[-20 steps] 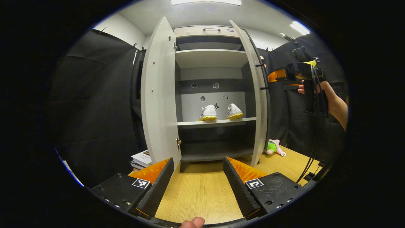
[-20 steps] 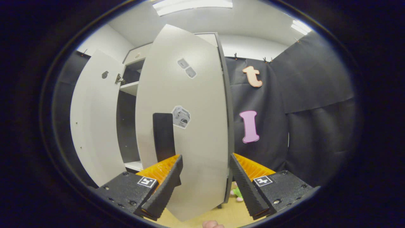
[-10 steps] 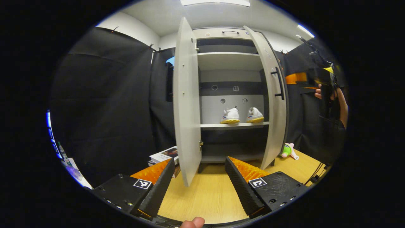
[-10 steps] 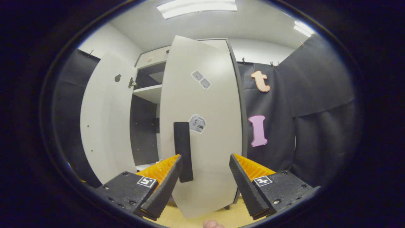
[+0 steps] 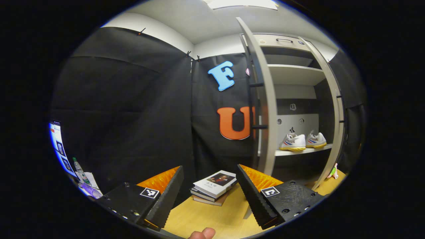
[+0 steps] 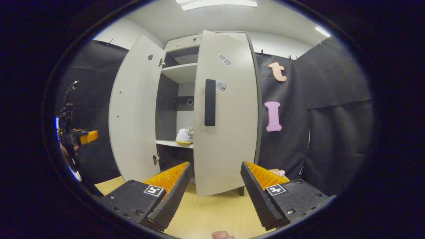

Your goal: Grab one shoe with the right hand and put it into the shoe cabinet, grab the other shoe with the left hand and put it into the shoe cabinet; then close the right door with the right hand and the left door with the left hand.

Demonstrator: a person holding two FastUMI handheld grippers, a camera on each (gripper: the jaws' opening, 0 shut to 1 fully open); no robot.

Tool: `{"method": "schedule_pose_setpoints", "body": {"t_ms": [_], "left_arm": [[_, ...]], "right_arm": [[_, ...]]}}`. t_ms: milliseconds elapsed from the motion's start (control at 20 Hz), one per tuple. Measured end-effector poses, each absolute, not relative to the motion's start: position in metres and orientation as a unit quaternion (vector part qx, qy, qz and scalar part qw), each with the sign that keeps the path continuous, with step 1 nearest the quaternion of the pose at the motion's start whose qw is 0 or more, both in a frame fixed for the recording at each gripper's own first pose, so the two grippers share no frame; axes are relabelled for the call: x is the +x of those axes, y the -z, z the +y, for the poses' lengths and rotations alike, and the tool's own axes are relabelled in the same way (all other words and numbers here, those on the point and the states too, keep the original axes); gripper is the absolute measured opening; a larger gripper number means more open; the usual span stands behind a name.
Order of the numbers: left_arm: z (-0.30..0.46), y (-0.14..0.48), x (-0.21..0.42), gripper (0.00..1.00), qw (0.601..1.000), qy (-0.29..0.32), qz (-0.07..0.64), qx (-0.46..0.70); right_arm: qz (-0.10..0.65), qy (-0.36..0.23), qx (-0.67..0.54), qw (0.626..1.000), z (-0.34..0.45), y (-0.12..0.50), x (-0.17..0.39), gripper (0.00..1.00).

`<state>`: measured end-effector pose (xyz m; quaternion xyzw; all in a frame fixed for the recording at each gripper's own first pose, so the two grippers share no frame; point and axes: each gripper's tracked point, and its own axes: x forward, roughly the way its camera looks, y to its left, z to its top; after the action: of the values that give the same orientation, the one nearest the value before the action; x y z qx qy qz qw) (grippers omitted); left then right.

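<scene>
Two white shoes with yellow soles [image 5: 293,142] [image 5: 316,140] stand side by side on the middle shelf of the grey shoe cabinet [image 5: 292,74]. In the left gripper view the left door [image 5: 265,116] shows edge-on, and my left gripper [image 5: 209,196] is open and empty, low beside its outer face. In the right gripper view the right door [image 6: 229,132] stands half swung in, its dark handle [image 6: 210,102] facing me. My right gripper [image 6: 215,196] is open and empty, a short way back from it. One shoe [image 6: 184,136] peeks past that door. The left door [image 6: 134,113] stands wide.
A stack of books [image 5: 214,186] lies on the wooden table [image 5: 206,215] by the cabinet's left foot. A green and pink plush toy [image 5: 333,171] lies by the right door. The left gripper [image 6: 87,136], held in a hand, shows far left in the right gripper view.
The right door has swung partway in and my right gripper has drawn back from it. My left gripper has turned left, from facing the shelves to the outer side of the left door.
</scene>
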<state>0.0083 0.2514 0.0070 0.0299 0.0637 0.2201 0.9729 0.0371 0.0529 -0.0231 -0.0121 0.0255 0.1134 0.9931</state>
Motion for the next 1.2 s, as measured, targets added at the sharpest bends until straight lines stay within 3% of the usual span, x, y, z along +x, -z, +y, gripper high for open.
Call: {"method": "schedule_pose_setpoints", "body": {"t_ms": [200,500,550,600,1200], "left_arm": [[0.281,-0.046,0.062,0.94,0.975,-0.217,0.042,0.029],[0.275,-0.074,0.104,0.94,0.981,-0.189,0.03,0.016],[0.27,-0.077,0.106,0.83,0.983,-0.183,0.025,0.018],[0.267,-0.079,0.105,0.95,0.982,-0.185,0.023,0.024],[0.203,-0.078,0.107,0.93,0.989,-0.147,0.02,0.016]], "right_arm": [[0.054,-0.122,0.01,0.991,0.057,0.04,0.026,0.97],[0.057,-0.09,0.018,0.994,0.034,0.043,0.026,0.97],[0.057,-0.085,0.022,0.995,0.029,0.043,0.025,0.97],[0.06,-0.081,0.028,0.995,0.025,0.043,0.026,0.97],[0.054,-0.062,0.032,0.996,0.009,0.039,0.029,0.97]]}}
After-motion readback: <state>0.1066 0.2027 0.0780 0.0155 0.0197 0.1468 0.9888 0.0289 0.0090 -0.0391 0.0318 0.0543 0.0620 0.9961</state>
